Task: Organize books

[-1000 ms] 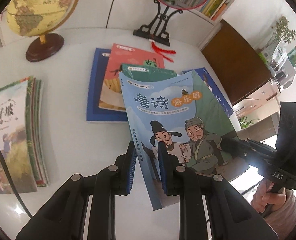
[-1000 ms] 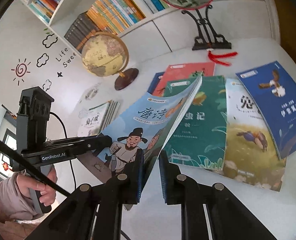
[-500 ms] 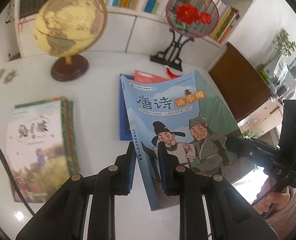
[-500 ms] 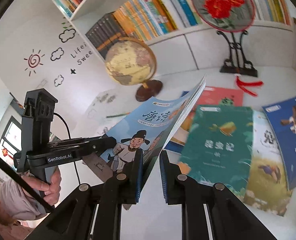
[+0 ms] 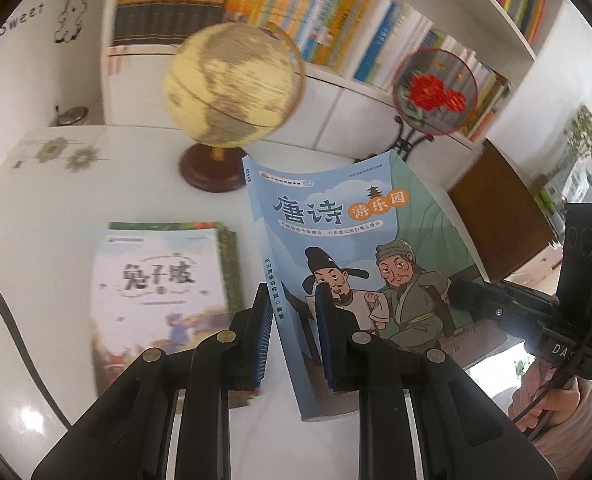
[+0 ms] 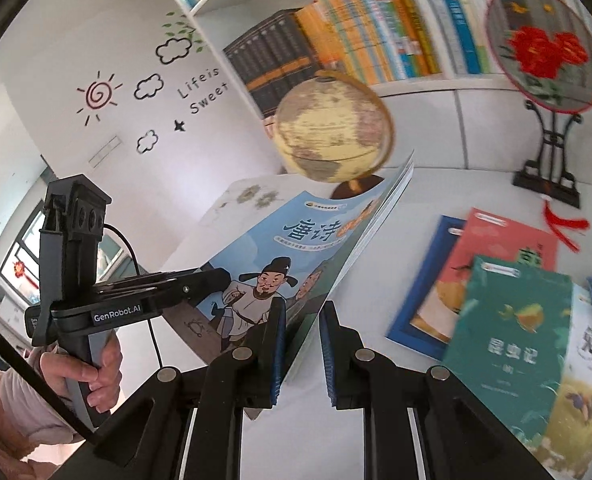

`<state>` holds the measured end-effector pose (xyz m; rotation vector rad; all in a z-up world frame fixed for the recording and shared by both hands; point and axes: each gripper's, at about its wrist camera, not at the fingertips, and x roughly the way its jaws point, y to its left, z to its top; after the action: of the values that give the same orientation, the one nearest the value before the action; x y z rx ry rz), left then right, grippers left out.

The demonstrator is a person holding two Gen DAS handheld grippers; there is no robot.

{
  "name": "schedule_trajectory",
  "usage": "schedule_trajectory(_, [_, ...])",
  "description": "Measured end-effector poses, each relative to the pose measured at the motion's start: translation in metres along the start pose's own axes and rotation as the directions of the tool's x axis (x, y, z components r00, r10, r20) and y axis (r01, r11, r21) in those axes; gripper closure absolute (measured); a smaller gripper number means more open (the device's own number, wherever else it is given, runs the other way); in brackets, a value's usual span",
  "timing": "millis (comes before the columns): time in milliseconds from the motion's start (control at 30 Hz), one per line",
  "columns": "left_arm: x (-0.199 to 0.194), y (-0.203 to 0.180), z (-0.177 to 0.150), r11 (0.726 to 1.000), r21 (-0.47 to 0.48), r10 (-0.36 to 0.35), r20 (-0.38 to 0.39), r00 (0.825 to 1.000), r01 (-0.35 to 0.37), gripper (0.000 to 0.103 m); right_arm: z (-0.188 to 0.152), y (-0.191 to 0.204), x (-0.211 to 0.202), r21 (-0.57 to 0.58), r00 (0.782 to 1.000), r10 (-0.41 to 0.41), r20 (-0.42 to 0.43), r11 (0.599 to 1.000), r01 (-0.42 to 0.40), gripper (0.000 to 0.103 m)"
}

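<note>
A light blue book with two cartoon men on its cover (image 5: 356, 248) hangs tilted above the white table, held from both sides. My left gripper (image 5: 291, 300) is shut on its spine edge. My right gripper (image 6: 302, 312) is shut on the opposite page edge of the same book (image 6: 296, 248). In the left wrist view the right gripper's tip (image 5: 476, 292) clamps the cover's right side. A stack of books (image 5: 159, 280) with a pale cover on top lies on the table just left of the held book. Several loose books, a green one (image 6: 508, 340) and a red one (image 6: 492, 264) among them, lie at the right.
A globe on a wooden foot (image 5: 231, 84) stands behind the stack. A round fan with red flowers on a black stand (image 6: 548, 56) sits at the back right. Full bookshelves (image 5: 336, 12) line the wall. A brown cabinet (image 5: 500, 208) borders the table on the right.
Both grippers have carried the light blue book up and to the left, away from the loose books. The stack now lies right beside it, and the views have tipped up to the shelves.
</note>
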<state>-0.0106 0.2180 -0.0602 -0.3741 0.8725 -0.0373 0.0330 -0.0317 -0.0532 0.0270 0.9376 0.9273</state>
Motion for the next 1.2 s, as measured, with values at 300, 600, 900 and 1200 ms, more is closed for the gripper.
schedule_trajectory(300, [-0.013, 0.056, 0.0, 0.998, -0.056, 0.042, 0.0, 0.999, -0.041, 0.085, 0.013, 0.039, 0.046, -0.045, 0.999, 0.03, -0.042, 0.998, -0.032, 0.087])
schedule_trajectory(600, [-0.013, 0.097, -0.005, 0.992, -0.115, 0.056, -0.013, 0.998, -0.057, 0.085, 0.017, 0.061, 0.088, -0.061, 0.994, 0.048, -0.099, 0.997, -0.054, 0.087])
schedule_trajectory(900, [0.001, 0.13, -0.011, 0.983, -0.167, 0.065, -0.046, 0.997, -0.072, 0.085, 0.016, 0.065, 0.125, -0.047, 0.986, 0.05, -0.162, 0.997, -0.059, 0.087])
schedule_trajectory(1200, [0.018, 0.155, -0.027, 0.973, -0.216, 0.066, -0.093, 0.993, -0.085, 0.085, 0.007, 0.059, 0.157, -0.002, 0.973, 0.059, -0.225, 0.998, -0.061, 0.087])
